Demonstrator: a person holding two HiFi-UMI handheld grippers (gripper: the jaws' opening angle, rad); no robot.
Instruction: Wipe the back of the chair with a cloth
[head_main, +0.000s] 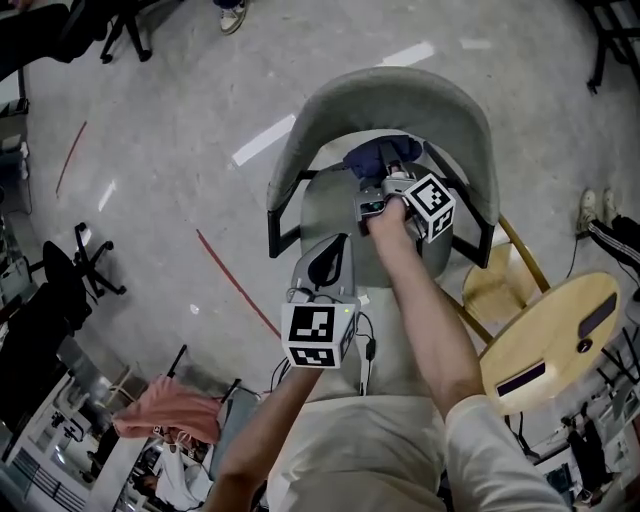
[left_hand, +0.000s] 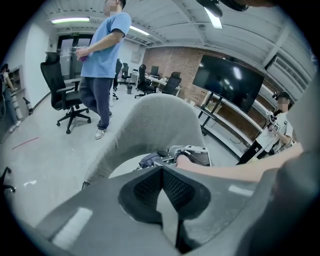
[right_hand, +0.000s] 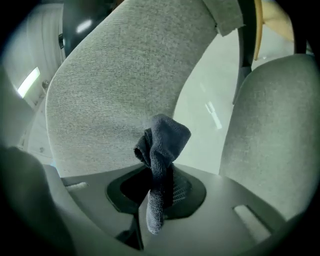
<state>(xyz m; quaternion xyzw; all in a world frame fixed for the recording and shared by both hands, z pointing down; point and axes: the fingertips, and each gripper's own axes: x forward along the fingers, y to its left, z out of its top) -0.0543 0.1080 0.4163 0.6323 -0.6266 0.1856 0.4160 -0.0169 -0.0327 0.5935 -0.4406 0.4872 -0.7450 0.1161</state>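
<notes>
A grey chair with a curved back (head_main: 385, 95) stands in front of me, its seat (head_main: 330, 215) below the back. My right gripper (head_main: 386, 178) is over the seat close to the inside of the back, shut on a dark blue cloth (head_main: 378, 155). In the right gripper view the cloth (right_hand: 162, 142) bunches up out of the jaws, right in front of the grey chair back (right_hand: 125, 75). My left gripper (head_main: 322, 262) hovers nearer me above the seat's front, shut with nothing in it. Its pads (left_hand: 150, 187) meet, facing the chair back (left_hand: 155, 125) and the right gripper (left_hand: 187, 152).
A round wooden stool (head_main: 550, 335) and a wooden frame (head_main: 500, 285) stand at the right of the chair. Black office chairs (head_main: 85, 265) are at the left. A person in a blue shirt (left_hand: 102, 60) stands beyond the chair beside an office chair (left_hand: 62, 95).
</notes>
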